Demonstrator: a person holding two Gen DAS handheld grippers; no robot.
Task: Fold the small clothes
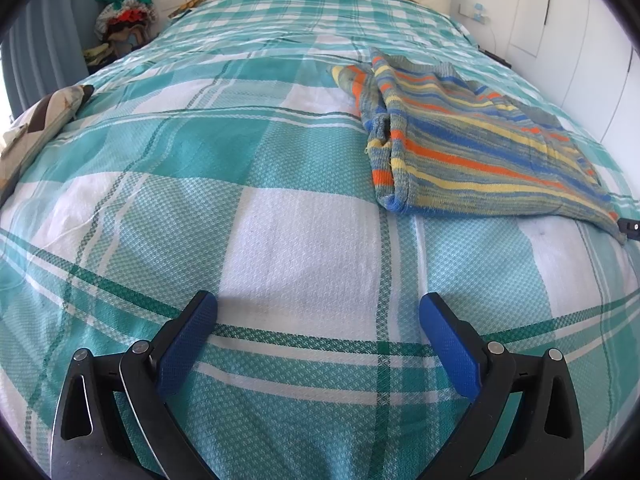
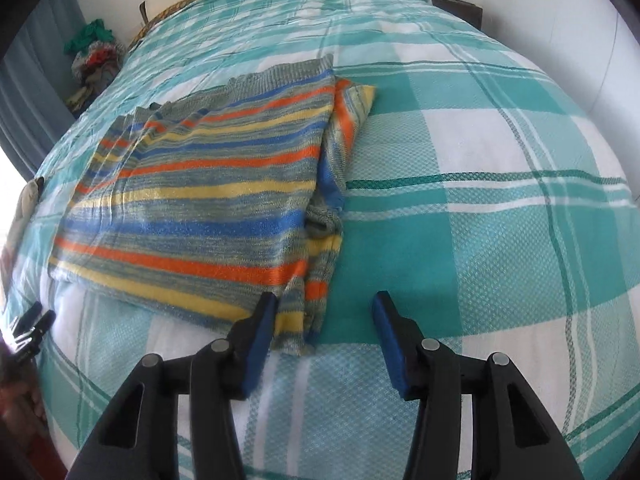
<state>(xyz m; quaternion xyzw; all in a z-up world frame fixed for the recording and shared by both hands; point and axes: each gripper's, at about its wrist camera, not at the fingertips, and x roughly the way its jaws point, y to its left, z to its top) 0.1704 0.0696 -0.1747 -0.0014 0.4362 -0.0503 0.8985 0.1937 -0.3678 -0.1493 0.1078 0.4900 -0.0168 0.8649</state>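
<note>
Right wrist view: the right gripper (image 2: pixel 324 300) hangs over the checked bedspread (image 2: pixel 500 240) with jaws apart, nothing between them. Its left fingertip (image 2: pixel 267 308) overlaps the near edge of the striped sweater (image 2: pixel 200 200), which lies folded toward eleven o'clock.

Left wrist view: the left gripper (image 1: pixel 318 306) is spread wide over bare bedspread, the sweater well apart at one o'clock.

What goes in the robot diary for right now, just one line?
striped sweater: partly folded on checked bedspread | right gripper: open, at sweater's near edge | left gripper: open, empty
</note>
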